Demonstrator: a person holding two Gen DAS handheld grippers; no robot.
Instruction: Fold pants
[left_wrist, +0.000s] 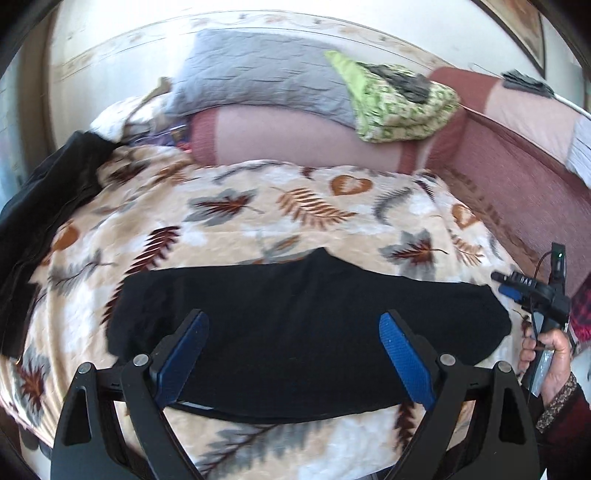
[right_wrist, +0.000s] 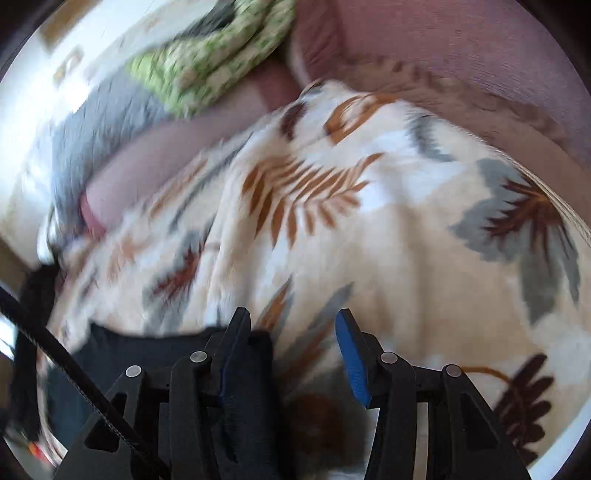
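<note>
The black pants (left_wrist: 303, 325) lie folded into a wide, flat band on the leaf-print blanket (left_wrist: 258, 206), which serves here as the landmark: the band sits on the near part of the blanket, running across it from side to side, with one small flap of black cloth peaking up along its far edge.

The left gripper (left_wrist: 293, 354) hangs over the middle of the pants with its blue-padded fingers (left_wrist: 404, 358) spread wide apart; nothing sits between them, and whether they touch the cloth cannot be told.

At the right end of the pants, just off the blanket's right edge, the person's right hand (left_wrist: 546, 354) holds the handle of the right gripper (right_wrist: 291, 350). In that gripper's own blurred view its fingers stand apart. The left finger lies over the corner of the black pants (right_wrist: 162, 350), and the right finger (right_wrist: 352, 365) sits over bare blanket (right_wrist: 406, 229). Nothing is clamped.

Beyond the far edge of the blanket a pink bolster (left_wrist: 306, 136) lies crosswise, with a grey quilted pillow (left_wrist: 258, 74) leaning behind it and a green patterned cushion (left_wrist: 399, 99) resting on its right end. Along the blanket's right side runs a reddish upholstered rail (left_wrist: 517, 184). At the blanket's left edge another dark garment (left_wrist: 40, 206) is heaped.
</note>
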